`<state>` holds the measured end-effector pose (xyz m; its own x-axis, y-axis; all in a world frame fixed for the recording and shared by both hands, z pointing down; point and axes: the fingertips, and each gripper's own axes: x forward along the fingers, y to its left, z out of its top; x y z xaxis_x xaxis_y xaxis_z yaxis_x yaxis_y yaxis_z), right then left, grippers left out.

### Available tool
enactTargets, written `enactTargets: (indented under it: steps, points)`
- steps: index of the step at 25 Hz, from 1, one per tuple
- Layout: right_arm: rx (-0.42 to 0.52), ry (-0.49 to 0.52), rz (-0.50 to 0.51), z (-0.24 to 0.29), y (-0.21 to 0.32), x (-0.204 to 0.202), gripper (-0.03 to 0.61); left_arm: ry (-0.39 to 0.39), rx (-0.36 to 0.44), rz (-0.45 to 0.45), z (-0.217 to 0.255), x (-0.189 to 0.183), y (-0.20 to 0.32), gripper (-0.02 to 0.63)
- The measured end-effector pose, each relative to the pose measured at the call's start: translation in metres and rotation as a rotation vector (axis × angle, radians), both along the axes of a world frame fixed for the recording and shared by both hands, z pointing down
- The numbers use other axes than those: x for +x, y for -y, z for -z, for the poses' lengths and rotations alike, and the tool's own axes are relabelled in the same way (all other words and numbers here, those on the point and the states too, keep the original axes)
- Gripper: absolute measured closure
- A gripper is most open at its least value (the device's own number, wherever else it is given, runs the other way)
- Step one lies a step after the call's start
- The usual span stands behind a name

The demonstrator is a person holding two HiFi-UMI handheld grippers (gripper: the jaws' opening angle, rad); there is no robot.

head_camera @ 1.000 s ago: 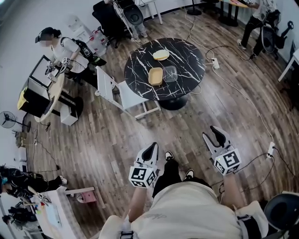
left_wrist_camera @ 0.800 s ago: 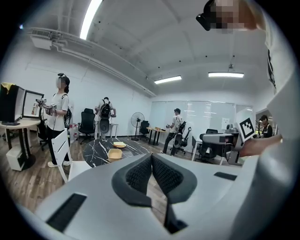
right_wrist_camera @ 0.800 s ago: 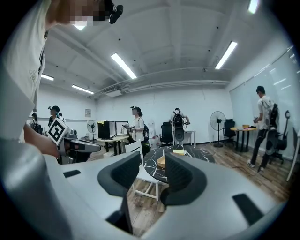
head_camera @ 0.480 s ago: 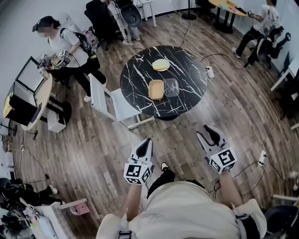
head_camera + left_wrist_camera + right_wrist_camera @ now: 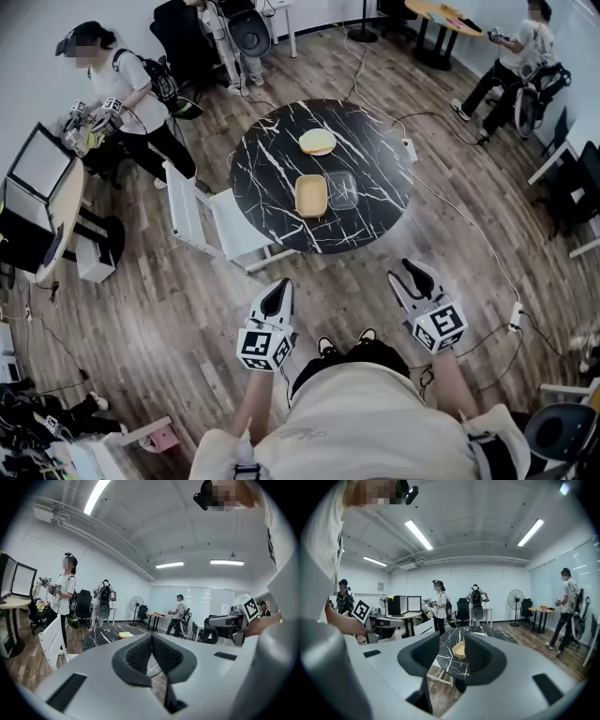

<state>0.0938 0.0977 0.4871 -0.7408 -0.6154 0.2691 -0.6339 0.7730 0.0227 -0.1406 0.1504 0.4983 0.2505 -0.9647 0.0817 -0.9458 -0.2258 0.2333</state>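
Note:
A round black marble table stands ahead of me on the wood floor. On it lie a yellow tray, a clear container beside it, and a yellow plate farther back. My left gripper hangs in the air short of the table, jaws pressed together and empty. My right gripper is held at the same height, jaws apart with nothing between them. Through its gap the table and yellow tray show. The left gripper view shows the plate on the table.
A white chair stands at the table's left. A person holding grippers stands by a desk with a monitor. Another person is at the far right. Cables and a power strip lie on the floor.
I have walked closer to the round table; it now sits nearer in all views. Both grippers keep their states and relative spacing.

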Motion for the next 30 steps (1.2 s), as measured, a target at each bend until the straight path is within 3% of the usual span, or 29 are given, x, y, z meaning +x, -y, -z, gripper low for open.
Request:
enactTargets:
  steps: [7,13,19,25,30]
  points:
    - [0.001,-0.002,0.004,-0.006,0.032,-0.014,0.420,-0.007,-0.034,0.010,-0.008,-0.011,0.023,0.597]
    - [-0.022,0.037,0.019,-0.021,0.095,-0.029,0.420,0.027,-0.060,0.069,-0.012,-0.032,0.063,0.597]
    - [0.008,0.037,0.063,-0.026,0.179,-0.052,0.422,0.057,-0.062,0.107,-0.001,-0.050,0.135,0.597]
    - [-0.016,0.036,0.081,-0.028,0.248,-0.057,0.422,0.057,-0.016,0.103,0.020,-0.043,0.211,0.597]
    - [-0.032,0.002,0.114,-0.043,0.293,-0.062,0.422,0.064,-0.039,0.102,0.010,-0.040,0.255,0.597]
